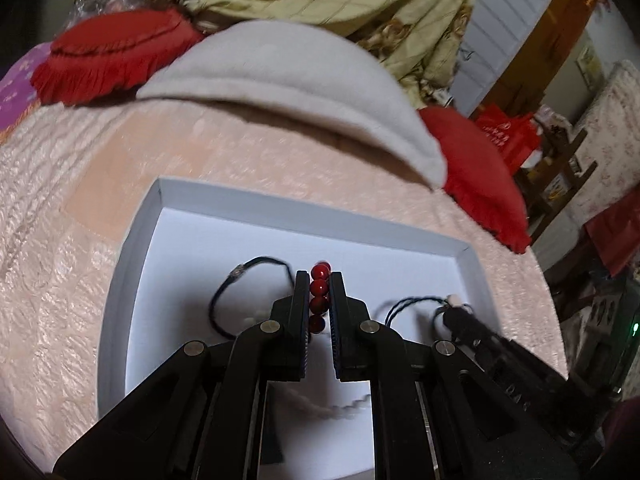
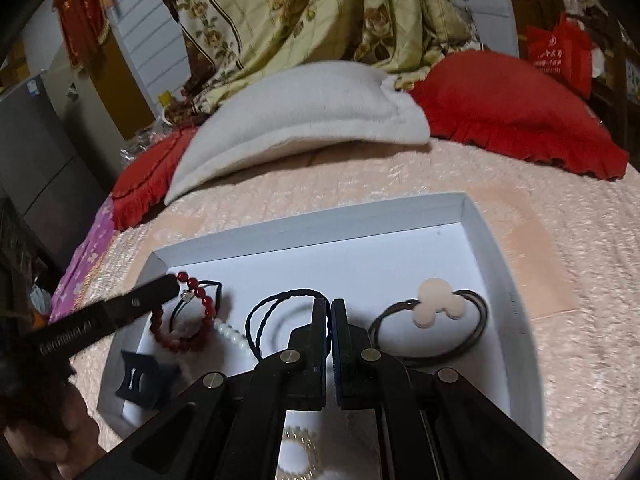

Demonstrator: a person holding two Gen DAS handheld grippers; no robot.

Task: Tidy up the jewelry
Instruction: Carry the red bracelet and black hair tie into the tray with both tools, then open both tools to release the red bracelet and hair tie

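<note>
A white shallow box [image 1: 132, 264] lies on the pink bedspread and holds the jewelry. My left gripper [image 1: 320, 280] is shut on a red bead bracelet [image 1: 319, 286], low inside the box; the bracelet also shows in the right wrist view [image 2: 200, 304] with the left gripper's finger [image 2: 160, 290] on it. My right gripper [image 2: 330, 308] is shut on a dark blue twisted cord loop [image 2: 276, 300]; it shows in the left wrist view [image 1: 456, 312]. A black cord bracelet [image 1: 240, 280], a white pearl strand [image 2: 234, 336] and a hair tie with a pink mouse-head charm [image 2: 438, 304] lie in the box.
A dark blue bow clip [image 2: 140, 376] sits on the box's left rim. A gold chain [image 2: 298, 440] lies under my right gripper. A grey-white pillow [image 2: 304, 120], red fringed pillows [image 2: 520, 108] and a floral quilt [image 2: 320, 12] lie beyond the box.
</note>
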